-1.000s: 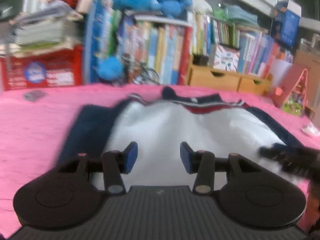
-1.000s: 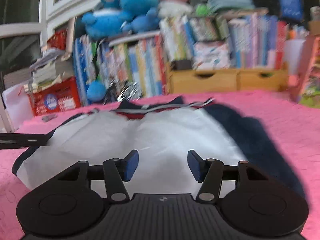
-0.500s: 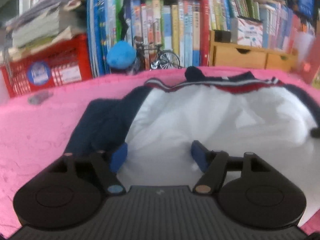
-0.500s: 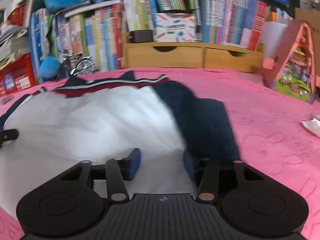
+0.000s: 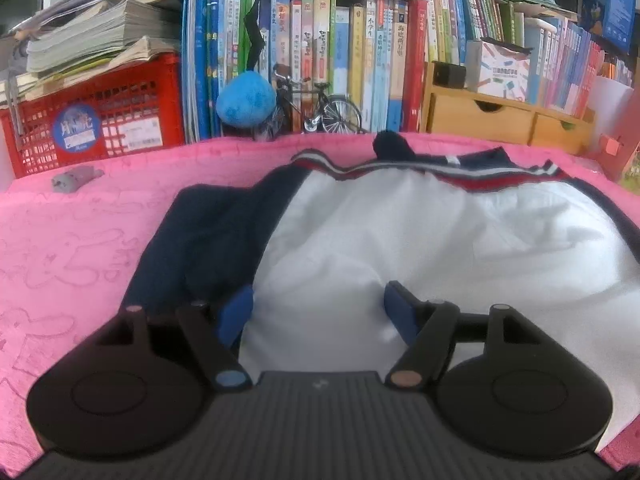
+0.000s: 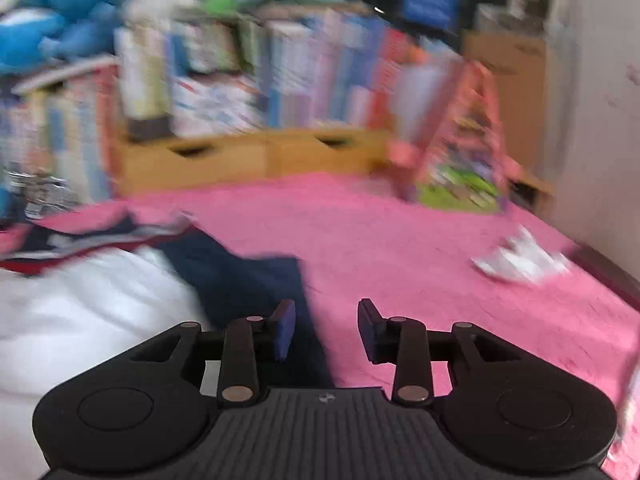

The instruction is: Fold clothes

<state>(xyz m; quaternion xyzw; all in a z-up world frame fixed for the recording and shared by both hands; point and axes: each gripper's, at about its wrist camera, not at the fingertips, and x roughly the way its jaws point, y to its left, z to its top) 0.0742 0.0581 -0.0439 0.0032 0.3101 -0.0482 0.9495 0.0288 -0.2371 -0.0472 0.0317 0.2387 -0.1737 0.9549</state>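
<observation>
A white shirt with navy sleeves and a red, white and navy striped collar lies flat on the pink bedcover. My left gripper is open and empty, low over the shirt's near left part, its left finger by the navy left sleeve. In the blurred right wrist view the shirt lies at the left. My right gripper is open and empty over the outer edge of the navy right sleeve.
Behind the bed stand a red crate, a row of books, a blue plush ball, a model bicycle and wooden drawers. A small grey object lies at the far left. White crumpled paper lies at the right.
My left gripper has opened wider and moved left toward the navy left sleeve. My right gripper has swung right to the right sleeve's outer edge and opened a little.
</observation>
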